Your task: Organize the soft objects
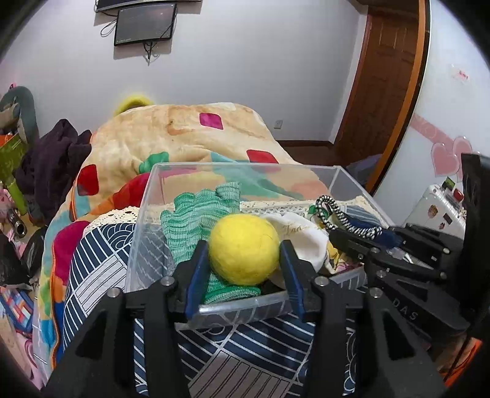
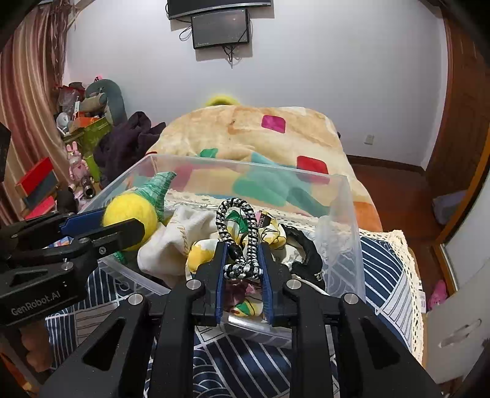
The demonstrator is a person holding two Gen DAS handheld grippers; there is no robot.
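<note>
A clear plastic box (image 1: 144,220) (image 2: 245,163) stands on a navy patterned cloth on the bed. My left gripper (image 1: 243,248) (image 2: 122,220) hovers over its left side, shut on a yellow felt ball (image 1: 245,248) (image 2: 130,212), both pads touching it. A green knit cloth (image 1: 196,214) (image 2: 159,186) lies just under the ball. My right gripper (image 2: 243,246) (image 1: 352,242) is over the box's near right part, shut on the knot of a black-and-white braided cord (image 2: 235,220) (image 1: 337,214) whose loop stands up. White cloth (image 2: 171,242), a floral fabric (image 2: 202,251) and a black piece (image 2: 306,251) lie in the box.
A bright patterned blanket (image 1: 183,137) is heaped behind the box. Dark purple clothing (image 1: 52,165) and cluttered toys and boxes (image 2: 79,128) crowd the left. A wooden door (image 1: 382,76) and a white case (image 1: 438,208) are to the right. Monitors (image 2: 220,27) hang on the far wall.
</note>
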